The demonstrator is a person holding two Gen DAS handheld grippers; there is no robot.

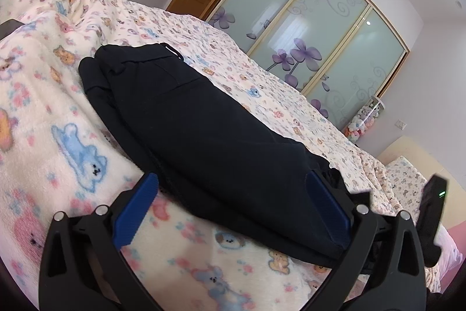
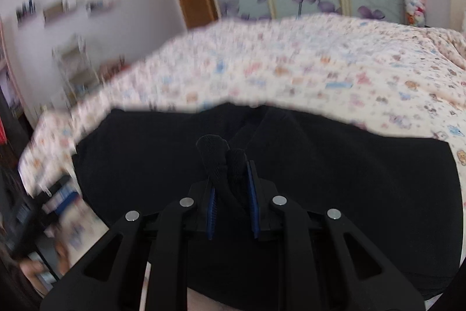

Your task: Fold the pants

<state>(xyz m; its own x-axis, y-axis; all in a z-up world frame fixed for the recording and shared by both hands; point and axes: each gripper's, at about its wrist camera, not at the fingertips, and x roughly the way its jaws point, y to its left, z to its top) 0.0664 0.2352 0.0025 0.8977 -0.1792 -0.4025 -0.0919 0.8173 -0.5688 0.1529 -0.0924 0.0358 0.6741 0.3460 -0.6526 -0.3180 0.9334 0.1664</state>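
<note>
Black soft-knit pants (image 1: 186,118) lie on the bed as a long folded bundle, running from upper left of the left wrist view down to lower right. The left gripper (image 1: 233,209) has its blue ribbed fingers (image 1: 135,212) spread wide apart, one on each side of the bundle's near end. The right-hand pad sits against the fabric edge, but whether it presses the cloth is hard to tell. At the far end a waistband with a small pale label shows, partly curled under.

In the right wrist view, the right gripper (image 2: 231,194) has its fingers (image 2: 252,194) drawn close together and clamped on a bunched fold of the same dark pants (image 2: 349,179). Two rounded lumps of ribbed cloth stick up between them. The rest of the garment fills the lower frame as a featureless dark mass, its lower edge cut off.

Beneath it spreads a fleecy cream blanket printed with bears and rabbits (image 1: 72,159), heavily motion-blurred in the right view. Behind stands a frosted-glass sliding wardrobe with purple flowers (image 1: 314,28). A black device with a green light (image 1: 432,212) is cut off at lower right.
</note>
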